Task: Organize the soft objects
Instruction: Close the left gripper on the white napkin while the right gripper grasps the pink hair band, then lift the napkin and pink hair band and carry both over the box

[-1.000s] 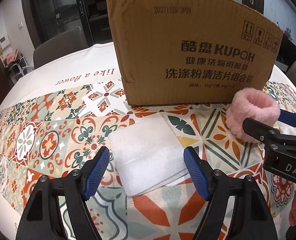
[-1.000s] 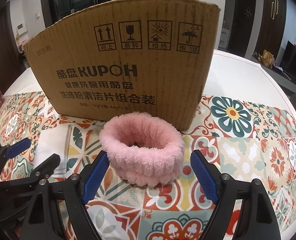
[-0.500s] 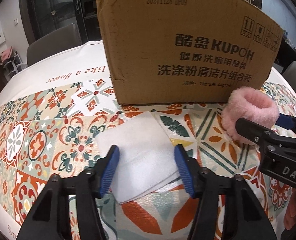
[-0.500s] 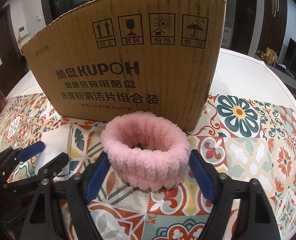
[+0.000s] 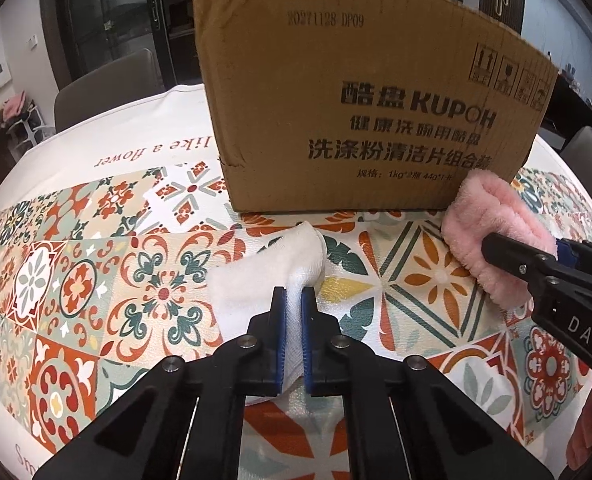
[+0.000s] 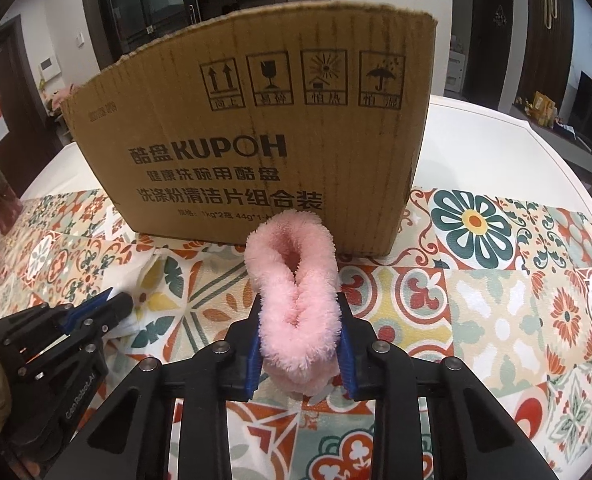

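Your left gripper (image 5: 293, 300) has pinched the white cloth (image 5: 263, 276) at centre frame, bunching it for lifting. Your right gripper (image 6: 300, 344) is closing on the pink fluffy headband (image 6: 293, 296), squashed flat below the cardboard box (image 6: 263, 140), likely its destination.

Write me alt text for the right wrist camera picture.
The right hand-held gripper is closing on a fluffy pink band, pinched flat between its blue pads on a patterned tablecloth. A tall cardboard box stands just behind, and the left hand-held gripper holds a white cloth at lower left.
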